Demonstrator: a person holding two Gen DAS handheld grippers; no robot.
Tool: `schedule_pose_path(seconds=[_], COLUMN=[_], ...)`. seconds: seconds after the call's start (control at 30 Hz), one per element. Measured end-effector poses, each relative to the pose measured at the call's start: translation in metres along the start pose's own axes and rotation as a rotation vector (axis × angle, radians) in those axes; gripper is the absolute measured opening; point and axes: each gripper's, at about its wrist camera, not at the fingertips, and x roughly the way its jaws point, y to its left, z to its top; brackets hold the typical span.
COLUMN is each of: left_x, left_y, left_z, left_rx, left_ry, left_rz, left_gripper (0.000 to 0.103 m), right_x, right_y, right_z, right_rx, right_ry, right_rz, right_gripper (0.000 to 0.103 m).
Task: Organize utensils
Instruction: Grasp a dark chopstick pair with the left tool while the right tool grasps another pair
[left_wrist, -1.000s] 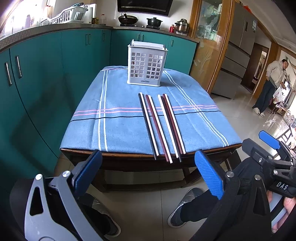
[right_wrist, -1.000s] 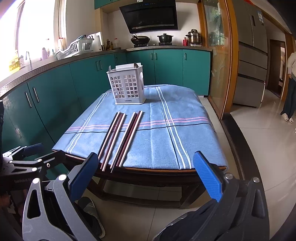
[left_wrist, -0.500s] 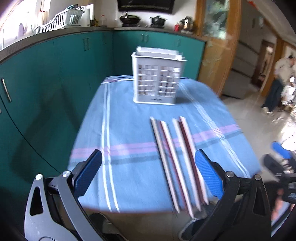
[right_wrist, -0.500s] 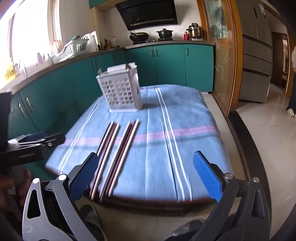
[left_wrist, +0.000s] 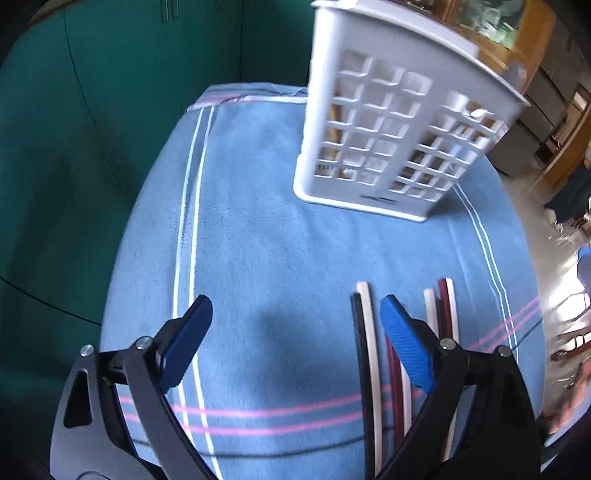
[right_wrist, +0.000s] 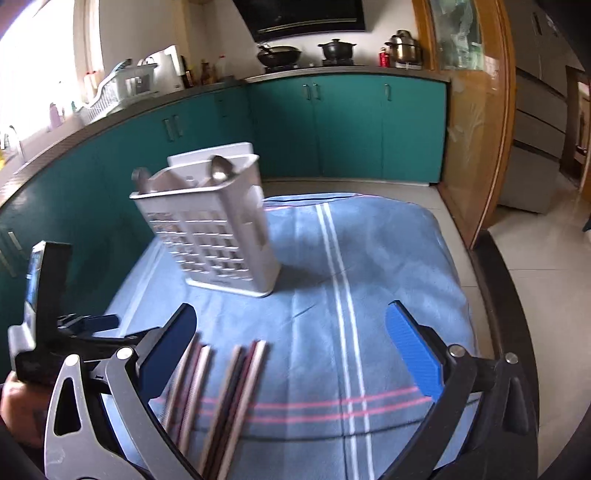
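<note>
A white slotted utensil holder (left_wrist: 399, 133) stands upright at the far end of the blue striped tablecloth (left_wrist: 266, 258); in the right wrist view (right_wrist: 218, 236) it holds two metal spoons (right_wrist: 221, 170). Several chopsticks (left_wrist: 369, 373), dark and white, lie side by side on the cloth; they also show in the right wrist view (right_wrist: 225, 398). My left gripper (left_wrist: 295, 347) is open and empty above the cloth, its right finger over the chopsticks. My right gripper (right_wrist: 291, 350) is open and empty, just right of the chopsticks. The left gripper body (right_wrist: 48, 332) shows at its left.
Teal cabinets (right_wrist: 351, 122) line the far and left walls, with pots, a dish rack and bottles on the counter. A wooden door frame (right_wrist: 476, 110) and tiled floor lie to the right of the table.
Both grippers have moved forward from in front of the table's near edge to above the cloth, nearing the chopsticks and holder. Both have stayed open.
</note>
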Motion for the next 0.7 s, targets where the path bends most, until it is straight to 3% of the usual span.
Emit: schedule_pose_path(seconds=[0.13,0.27,0.7], left_x=[0.026,0.032,0.027], left_y=[0.000,-0.003,-0.017], left_z=[0.006,0.007,-0.005], left_rx=[0.002,0.009,0.057], left_ry=[0.059,0.048,0.027], left_rz=[-0.010,0.016,0.067], left_gripper=[0.091,0.091,0.093], right_x=[0.020,0.039,0.052], right_y=[-0.005,-0.001,0.000], right_z=[-0.015,-0.018,-0.029], right_rx=[-0.014,-0.027,-0.047], right_ry=[0.043,0.111,0.134], right_rz=[-0.026,-0.006,-0.057], right_gripper=[0.100,0.100,0.100])
